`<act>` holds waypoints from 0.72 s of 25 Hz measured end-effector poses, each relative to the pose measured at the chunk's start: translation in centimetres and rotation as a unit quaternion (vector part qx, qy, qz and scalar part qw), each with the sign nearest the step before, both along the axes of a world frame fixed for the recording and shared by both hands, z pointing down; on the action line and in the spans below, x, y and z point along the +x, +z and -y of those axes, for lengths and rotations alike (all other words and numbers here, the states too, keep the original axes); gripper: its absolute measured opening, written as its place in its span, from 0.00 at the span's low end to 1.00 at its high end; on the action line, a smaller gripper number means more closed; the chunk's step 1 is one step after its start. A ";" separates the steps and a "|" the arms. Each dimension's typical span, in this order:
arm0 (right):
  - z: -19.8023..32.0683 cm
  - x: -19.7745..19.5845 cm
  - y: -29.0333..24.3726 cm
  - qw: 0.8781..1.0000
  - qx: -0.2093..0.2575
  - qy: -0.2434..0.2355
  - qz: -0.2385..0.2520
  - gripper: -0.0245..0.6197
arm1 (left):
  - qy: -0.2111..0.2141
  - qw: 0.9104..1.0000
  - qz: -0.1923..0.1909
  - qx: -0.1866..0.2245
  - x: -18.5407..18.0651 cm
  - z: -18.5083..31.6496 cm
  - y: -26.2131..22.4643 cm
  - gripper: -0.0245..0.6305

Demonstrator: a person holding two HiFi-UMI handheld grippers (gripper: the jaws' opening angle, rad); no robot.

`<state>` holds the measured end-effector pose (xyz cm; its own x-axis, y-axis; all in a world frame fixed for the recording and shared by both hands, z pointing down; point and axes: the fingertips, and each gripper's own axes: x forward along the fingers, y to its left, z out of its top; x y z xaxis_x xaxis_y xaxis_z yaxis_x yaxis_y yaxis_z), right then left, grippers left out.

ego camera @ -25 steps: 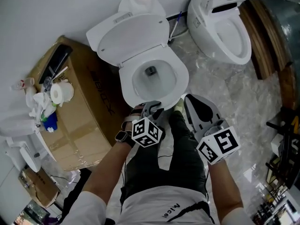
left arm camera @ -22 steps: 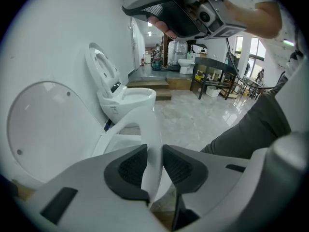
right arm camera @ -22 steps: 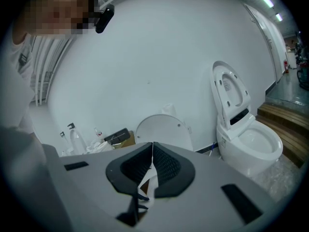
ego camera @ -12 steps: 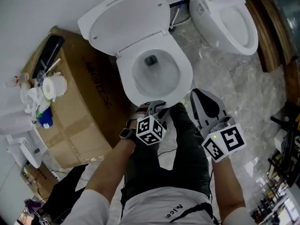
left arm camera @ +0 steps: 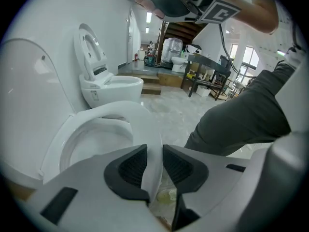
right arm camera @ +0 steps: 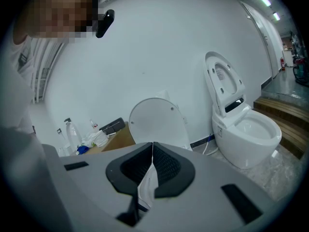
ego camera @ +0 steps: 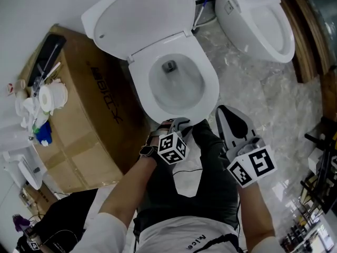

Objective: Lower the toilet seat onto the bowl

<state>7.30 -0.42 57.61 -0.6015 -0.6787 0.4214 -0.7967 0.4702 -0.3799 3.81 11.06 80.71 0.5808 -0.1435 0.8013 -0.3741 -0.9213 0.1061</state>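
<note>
The white toilet seat (ego camera: pixel 211 86) lies flat on the bowl, and the lid (ego camera: pixel 131 17) stands raised behind it. My left gripper (ego camera: pixel 178 122) hovers at the seat's front edge. Its jaws have just been opening and stand a narrow gap apart. In the left gripper view the seat (left arm camera: pixel 116 112) shows through the gap of the left gripper (left arm camera: pixel 154 151), and the pads do not press on it. My right gripper (ego camera: pixel 222 109) hangs to the right of the bowl, above the floor. In the right gripper view the right gripper (right arm camera: pixel 152 150) is shut and empty, facing the lid (right arm camera: pixel 157 122).
A second toilet (ego camera: pixel 258 25) stands at the back right, with wooden steps (ego camera: pixel 300 36) beside it. A cardboard box (ego camera: pixel 79 115) on the left carries a paper roll (ego camera: pixel 52 96) and bottles. The person's dark-trousered leg (ego camera: pixel 195 173) is just in front of the bowl.
Both grippers have sunk a little in front of the bowl, the left one more. The view has shifted closer over the toilet. The seat lies on the bowl throughout.
</note>
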 end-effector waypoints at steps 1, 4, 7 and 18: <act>0.0 0.0 0.3 1.000 0.001 0.000 -0.001 0.06 | -0.001 1.000 -0.001 -0.002 0.0 -0.1 0.6 0.21; 0.1 0.1 1.3 1.000 0.002 0.000 -0.002 0.06 | -0.005 1.000 -0.001 -0.010 0.2 -0.3 2.3 0.21; 0.2 0.2 1.9 1.000 0.004 0.000 -0.003 0.06 | -0.008 1.000 0.001 -0.019 0.2 -0.5 3.9 0.21; 0.4 0.4 5.0 1.000 -0.002 -0.014 -0.004 0.06 | -0.021 0.999 0.013 -0.045 0.6 -0.8 8.4 0.18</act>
<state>7.68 -0.86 62.61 -0.6173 -0.6597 0.4287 -0.7858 0.4907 -0.3764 4.43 11.88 89.11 0.5550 -0.0939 0.8265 -0.4158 -0.8919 0.1779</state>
